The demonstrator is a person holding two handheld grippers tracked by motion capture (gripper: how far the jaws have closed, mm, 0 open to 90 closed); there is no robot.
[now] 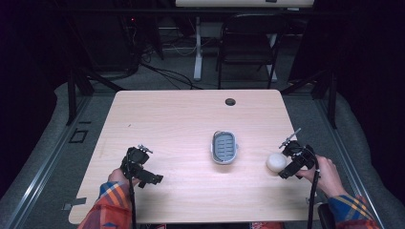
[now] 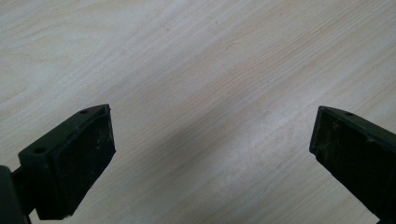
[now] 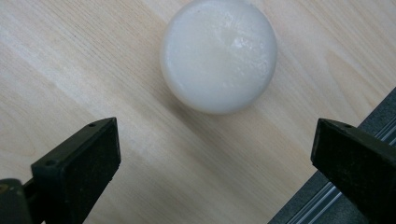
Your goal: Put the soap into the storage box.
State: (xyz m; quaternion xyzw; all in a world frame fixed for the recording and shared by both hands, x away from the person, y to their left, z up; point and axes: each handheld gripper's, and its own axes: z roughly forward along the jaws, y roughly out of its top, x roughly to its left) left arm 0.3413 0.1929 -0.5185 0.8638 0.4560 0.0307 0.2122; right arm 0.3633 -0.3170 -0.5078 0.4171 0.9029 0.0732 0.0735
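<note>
A white round soap-like puck (image 1: 276, 162) lies on the wooden table (image 1: 181, 119) near its right edge. My right gripper (image 1: 286, 164) hovers just beside it, jaws wide open; in the right gripper view the puck (image 3: 218, 55) sits ahead of the two black jaws, past their tips, touching neither. A small grey oval dish (image 1: 224, 147) with a slotted dark inside stands mid-table. My left gripper (image 1: 143, 168) is over the front left of the table, open, with bare wood (image 2: 210, 116) between its jaws.
A round cable hole (image 1: 230, 101) sits near the table's far edge. The table's right edge and a metal rail (image 3: 327, 200) lie close to the right gripper. A folding chair (image 1: 248, 45) and a white table leg (image 1: 197, 47) stand beyond the table.
</note>
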